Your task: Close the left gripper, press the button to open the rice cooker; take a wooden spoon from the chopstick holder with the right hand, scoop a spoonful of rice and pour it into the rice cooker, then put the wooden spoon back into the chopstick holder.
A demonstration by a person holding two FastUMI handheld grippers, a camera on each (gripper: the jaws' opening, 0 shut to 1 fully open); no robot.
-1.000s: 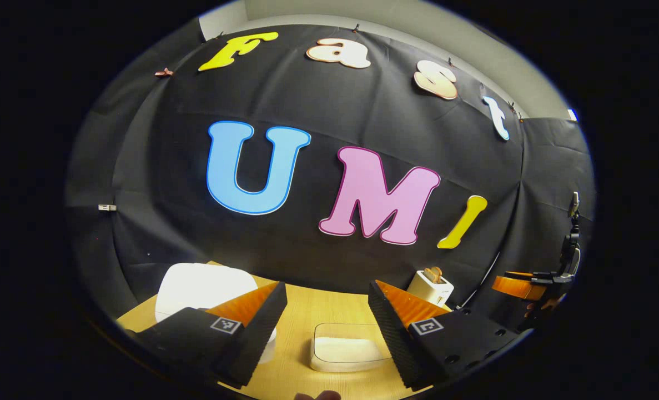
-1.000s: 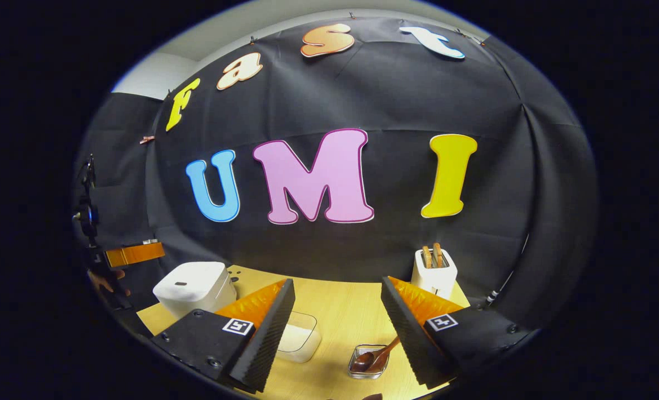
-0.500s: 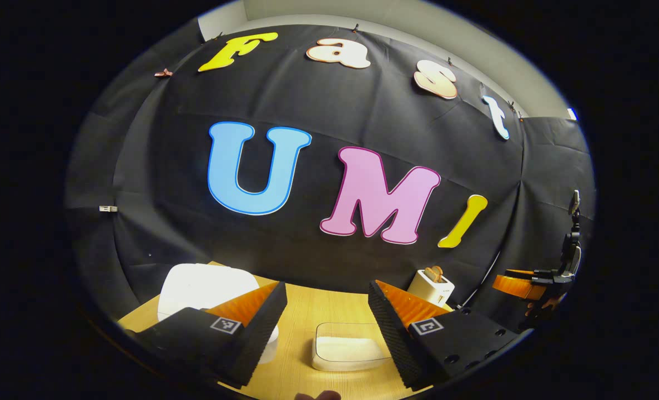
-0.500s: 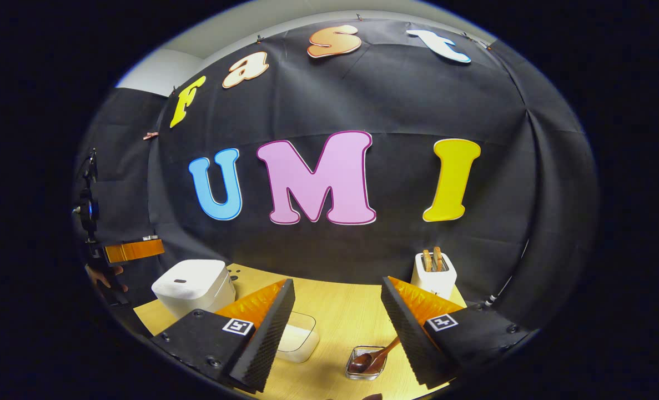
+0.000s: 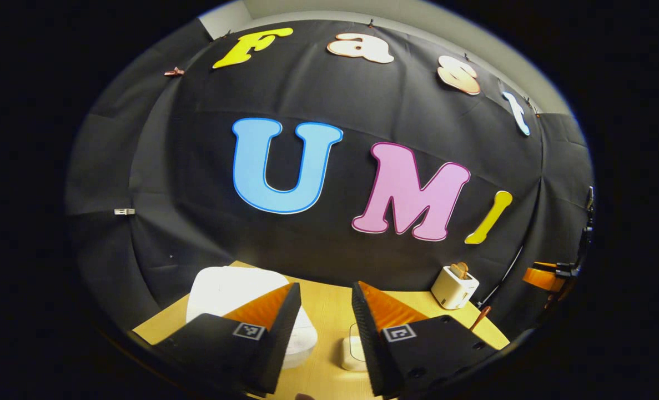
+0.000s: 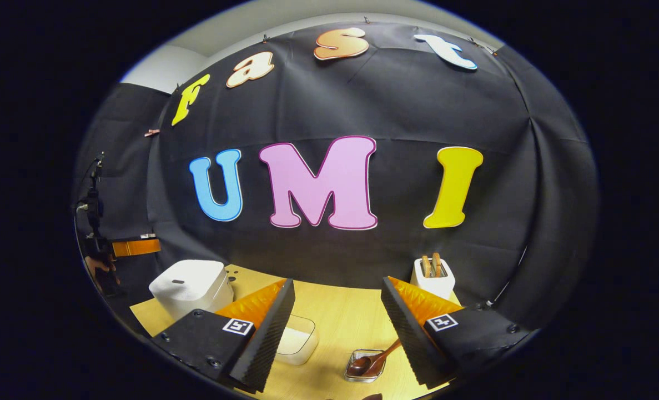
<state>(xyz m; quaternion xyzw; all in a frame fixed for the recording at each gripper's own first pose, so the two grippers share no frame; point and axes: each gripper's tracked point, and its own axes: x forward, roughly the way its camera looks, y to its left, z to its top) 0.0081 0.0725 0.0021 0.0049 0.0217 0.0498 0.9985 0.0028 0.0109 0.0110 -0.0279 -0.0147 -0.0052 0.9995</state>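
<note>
From the left gripper view I see my left tool [image 5: 326, 328] with its fingers drawn partway in, a narrow gap between them and nothing gripped. It hangs above the near edge of the wooden bench [image 5: 329, 303], pointing toward the back wall. The white rice cooker [image 5: 235, 289] sits just behind the left finger, which covers part of it; its lid is down. Between the fingers a small part of the clear rice container [image 5: 353, 355] peeks out, the rest hidden by the right finger. Farther right, near the back corner, stands a white toaster [image 5: 454, 286] with bread in it. At the far right edge of this view I make out my right tool [image 5: 546, 276], too small and too far out in the fisheye for me to judge its gap from here.

The right gripper view gives me what the other cannot. My right tool [image 6: 337, 328] is spread wide and empty, level over the bench [image 6: 340, 311]. Between its fingers, low in the view, a wooden spoon [image 6: 371, 361] lies with its bowl in a small clear dish [image 6: 364, 366], its handle running up to the right behind the right finger. The rice container [image 6: 296, 341] shows white rice inside, just beside the left finger. The rice cooker [image 6: 190, 283] stands at the left, shut. The toaster [image 6: 432, 278] is at the back right. At the far left a hand [image 6: 99, 269] holds the left tool [image 6: 135, 247].
</note>
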